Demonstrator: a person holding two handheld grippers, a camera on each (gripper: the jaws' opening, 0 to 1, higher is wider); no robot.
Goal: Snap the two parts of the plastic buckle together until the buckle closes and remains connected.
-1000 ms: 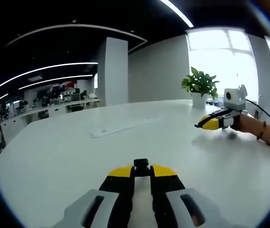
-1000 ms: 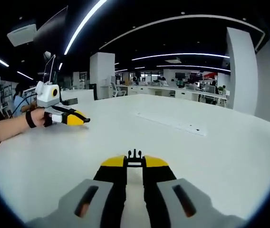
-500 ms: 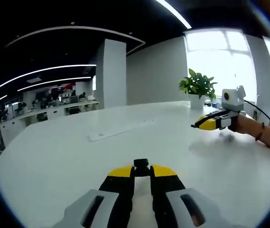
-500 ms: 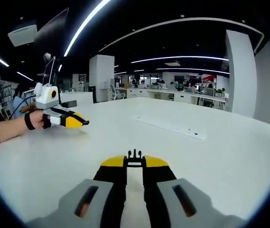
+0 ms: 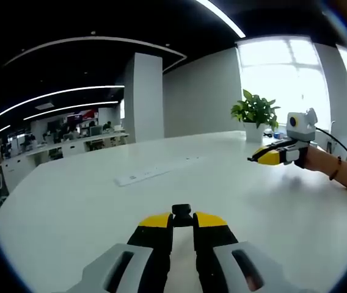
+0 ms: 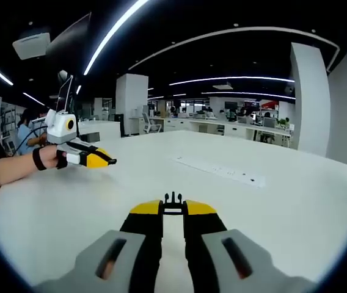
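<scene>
Gripping buckle halves, both tools hover over wide bare table.

No legible text, label, brand, number or sign appears in either view. A red sign hangs in the distant office area in the left gripper view and again in the right gripper view; its characters are too small and blurred to read. The white strip on the table carries no readable marking.
</scene>
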